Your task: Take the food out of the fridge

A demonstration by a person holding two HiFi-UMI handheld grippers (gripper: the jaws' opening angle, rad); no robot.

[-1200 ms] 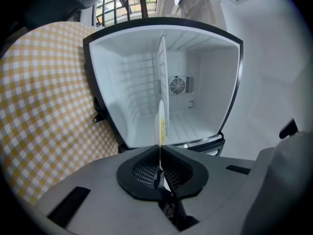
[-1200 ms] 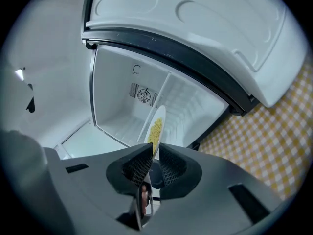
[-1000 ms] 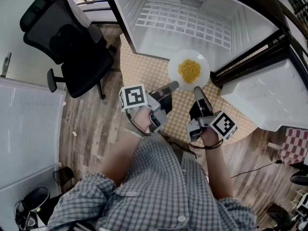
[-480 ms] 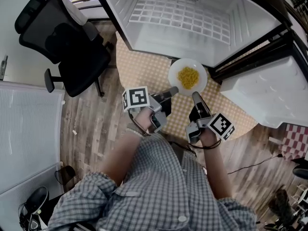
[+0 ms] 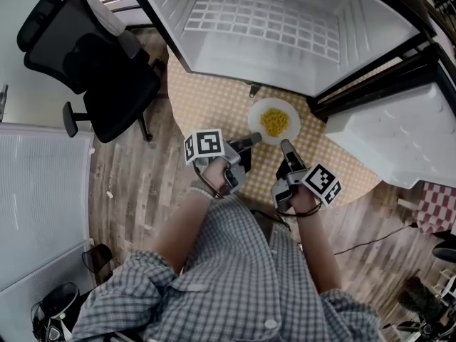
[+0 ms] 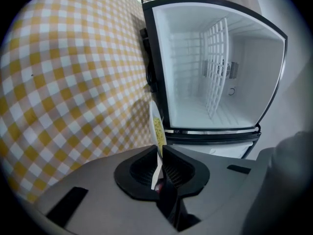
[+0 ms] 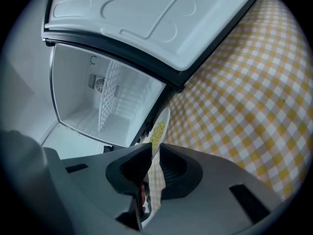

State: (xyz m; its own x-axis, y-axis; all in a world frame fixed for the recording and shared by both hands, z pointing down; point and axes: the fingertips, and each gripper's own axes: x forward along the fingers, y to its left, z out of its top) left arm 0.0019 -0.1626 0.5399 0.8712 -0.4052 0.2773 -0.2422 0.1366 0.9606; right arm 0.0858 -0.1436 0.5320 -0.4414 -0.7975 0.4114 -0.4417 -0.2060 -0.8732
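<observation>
A white plate (image 5: 256, 110) with a heap of yellow food (image 5: 275, 122) lies on the yellow-checked round table (image 5: 206, 98) in front of the open fridge (image 5: 271, 27). My left gripper (image 5: 256, 138) reaches the plate's near left edge. Its jaws have just been opening, and the rim (image 6: 157, 166) still stands between the pads with a little slack. My right gripper (image 5: 284, 145) is at the near right edge. It is also slightly open, with the rim (image 7: 163, 120) running up through the gap and cloth showing between the pads.
The fridge interior is bare apart from a white wire shelf (image 5: 263, 21), and its door (image 5: 399, 134) swings out to the right beside the table. A black office chair (image 5: 92, 63) stands on the wooden floor to the left.
Both grippers and the plate have sunk together from just outside the fridge opening down to the tablecloth. The plate looks smaller and farther from the fridge edge.
</observation>
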